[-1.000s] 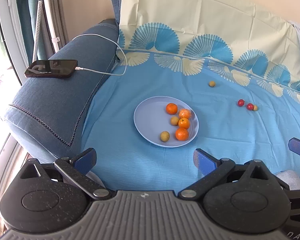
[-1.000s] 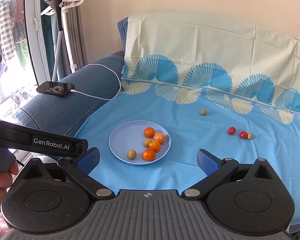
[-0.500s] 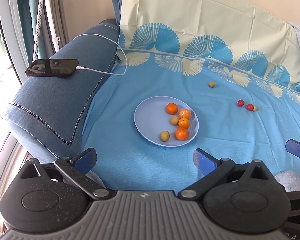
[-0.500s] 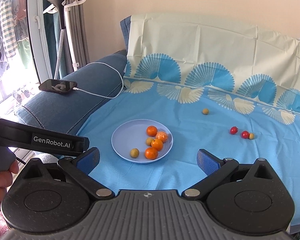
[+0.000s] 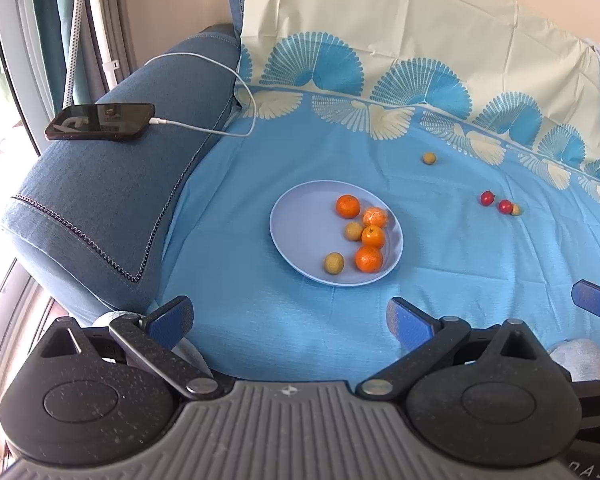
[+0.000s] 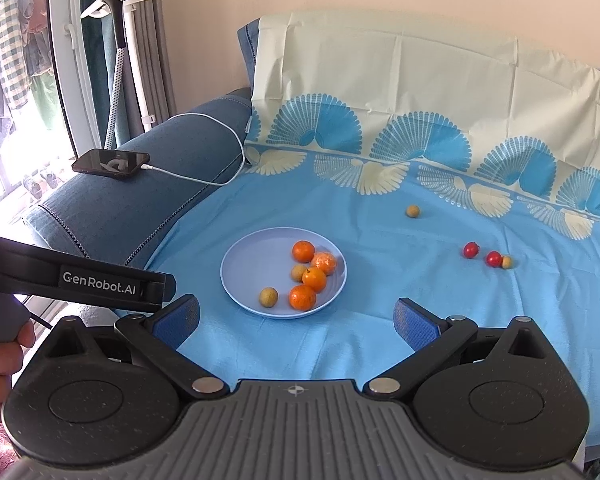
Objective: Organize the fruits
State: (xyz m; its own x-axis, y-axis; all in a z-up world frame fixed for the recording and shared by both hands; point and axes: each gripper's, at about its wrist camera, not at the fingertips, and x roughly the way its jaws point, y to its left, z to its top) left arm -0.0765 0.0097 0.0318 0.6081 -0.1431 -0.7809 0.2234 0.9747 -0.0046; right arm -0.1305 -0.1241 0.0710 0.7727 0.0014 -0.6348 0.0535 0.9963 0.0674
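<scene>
One plate (image 5: 296,216), four oranges (image 5: 347,206), four longans (image 5: 334,263), two cherry tomatoes (image 5: 487,198), one phone (image 5: 100,121)

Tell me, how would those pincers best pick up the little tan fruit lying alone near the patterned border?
Probably from above, the fingers closing across the middle of the lone tan fruit. It is round, so no side is better, and it lies clear of the plate on soft cloth. The right gripper, open and empty, looks better placed.

Bare cloth (image 6: 340,344) lies open between the grippers and the plate (image 6: 248,268), and wide clear stretches separate plate, lone longan (image 6: 413,211) and tomatoes (image 6: 482,254); the armrest (image 6: 140,208) bounds the left, the backrest (image 6: 400,80) the rear.
</scene>
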